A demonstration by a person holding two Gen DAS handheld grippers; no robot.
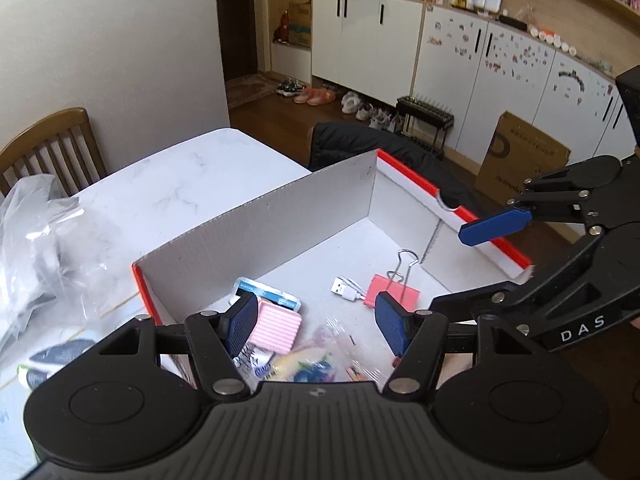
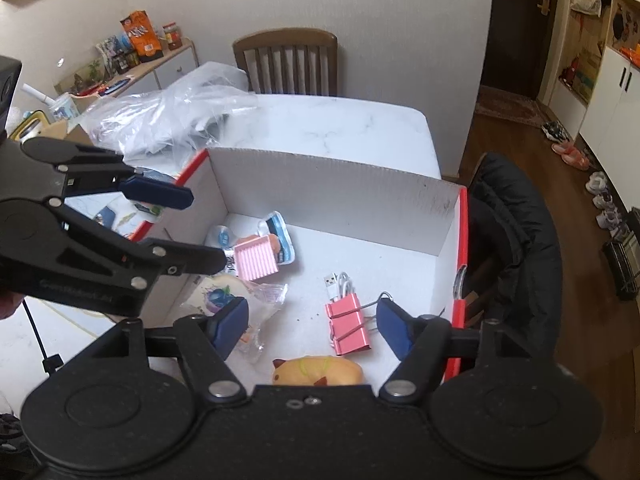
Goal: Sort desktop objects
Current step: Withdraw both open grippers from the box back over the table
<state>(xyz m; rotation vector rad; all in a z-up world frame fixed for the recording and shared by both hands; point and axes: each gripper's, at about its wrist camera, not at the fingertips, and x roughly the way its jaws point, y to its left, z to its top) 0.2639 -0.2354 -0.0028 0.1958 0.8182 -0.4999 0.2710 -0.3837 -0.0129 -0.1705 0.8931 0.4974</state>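
Note:
A white cardboard box with red rim (image 1: 416, 178) (image 2: 462, 236) stands on the marble table. In it lie a pink binder clip (image 1: 396, 290) (image 2: 350, 322), a white USB cable (image 1: 346, 288) (image 2: 338, 282), a pink ribbed case (image 1: 280, 326) (image 2: 256, 260), a blue-white packet (image 1: 266, 294) (image 2: 280, 236), a clear bag with a blue-printed item (image 1: 316, 366) (image 2: 224, 300) and an orange animal toy (image 2: 320, 370). My left gripper (image 1: 318, 326) is open and empty above the box's near left part. My right gripper (image 2: 312, 326) is open and empty above the binder clip; it also shows in the left wrist view (image 1: 472, 268).
A crumpled clear plastic bag (image 1: 36, 232) (image 2: 172, 116) lies on the table (image 1: 180, 184) left of the box. A wooden chair (image 2: 286, 64) stands at the far end. A black jacket on a chair (image 2: 516, 232) is right of the box. Packets (image 1: 60, 354) lie left of the box.

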